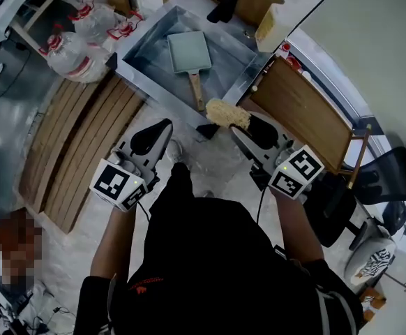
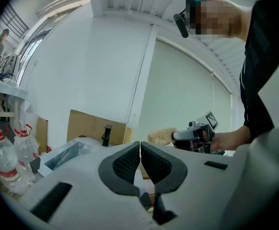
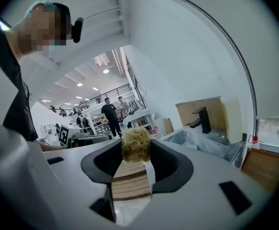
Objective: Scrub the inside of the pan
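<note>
Only the head view shows the pan (image 1: 189,52): it lies flat inside the steel sink (image 1: 144,51), handle toward the sink's near edge, where the right gripper (image 1: 232,121) hovers. The left gripper view shows the left gripper (image 2: 140,150) clenched on nothing, with the sink's inside cut off. The right gripper view shows that gripper grasping a tan scrubber (image 3: 136,145), which hides its jaw tips.
</note>
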Available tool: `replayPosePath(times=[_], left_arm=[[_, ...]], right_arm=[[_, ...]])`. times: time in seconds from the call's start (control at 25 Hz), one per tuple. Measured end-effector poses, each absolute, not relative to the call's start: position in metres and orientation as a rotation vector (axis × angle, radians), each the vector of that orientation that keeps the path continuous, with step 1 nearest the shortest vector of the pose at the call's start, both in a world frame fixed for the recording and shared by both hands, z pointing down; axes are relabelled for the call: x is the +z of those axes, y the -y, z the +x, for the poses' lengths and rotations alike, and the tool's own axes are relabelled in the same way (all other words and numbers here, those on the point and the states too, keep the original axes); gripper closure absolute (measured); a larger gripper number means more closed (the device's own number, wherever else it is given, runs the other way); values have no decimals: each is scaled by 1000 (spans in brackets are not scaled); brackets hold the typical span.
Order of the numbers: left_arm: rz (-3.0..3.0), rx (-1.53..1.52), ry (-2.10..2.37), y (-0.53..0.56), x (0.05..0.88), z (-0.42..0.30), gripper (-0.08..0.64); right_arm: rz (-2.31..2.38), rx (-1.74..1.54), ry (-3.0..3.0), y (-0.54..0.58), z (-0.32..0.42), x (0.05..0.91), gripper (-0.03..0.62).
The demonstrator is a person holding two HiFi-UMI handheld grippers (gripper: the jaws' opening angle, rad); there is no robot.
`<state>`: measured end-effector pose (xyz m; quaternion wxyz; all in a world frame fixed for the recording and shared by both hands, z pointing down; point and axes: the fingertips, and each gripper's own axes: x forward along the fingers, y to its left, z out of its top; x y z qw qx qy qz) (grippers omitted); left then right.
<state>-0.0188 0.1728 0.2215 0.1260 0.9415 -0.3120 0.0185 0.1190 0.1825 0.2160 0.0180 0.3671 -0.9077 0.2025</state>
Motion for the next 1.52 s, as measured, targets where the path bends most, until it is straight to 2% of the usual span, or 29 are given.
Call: replayPosePath(times=[0.72, 1.52], left_arm=[[2691, 119, 781, 2, 248, -66, 537], [2555, 169, 933, 74, 301, -50, 535]], right_arm=[[1212, 705, 2695, -12, 75, 246, 413], [1036, 717, 2648, 80, 83, 307, 413]])
